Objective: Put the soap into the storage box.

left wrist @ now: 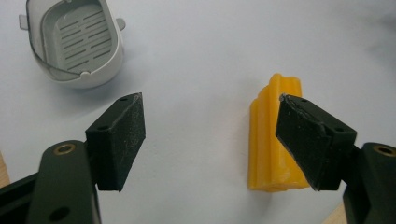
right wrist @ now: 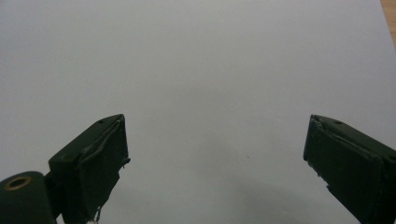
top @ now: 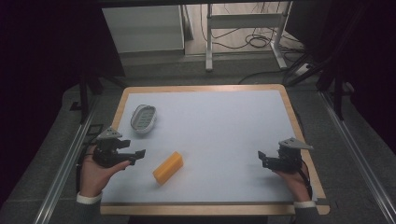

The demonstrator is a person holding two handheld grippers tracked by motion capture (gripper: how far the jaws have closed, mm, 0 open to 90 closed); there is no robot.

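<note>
A yellow ridged block (top: 168,168) lies flat on the white sheet (top: 219,130), near the front left. Behind it to the left stands an oval grey-white dish (top: 143,118) with a slotted insert. My left gripper (top: 137,157) hovers just left of the block, jaws open, pointing right. In the left gripper view the block (left wrist: 268,140) lies partly behind the right jaw, untouched, with the dish (left wrist: 77,42) at the upper left and the left gripper (left wrist: 210,100) holding nothing. My right gripper (top: 262,159) is at the front right, open and empty (right wrist: 217,119) above bare sheet.
The sheet lies on a wooden board (top: 299,126) whose edge frames it. Beyond the table's far edge stand a white cabinet (top: 144,28) and a metal frame (top: 243,28) with cables on the floor. Dark surroundings flank both sides.
</note>
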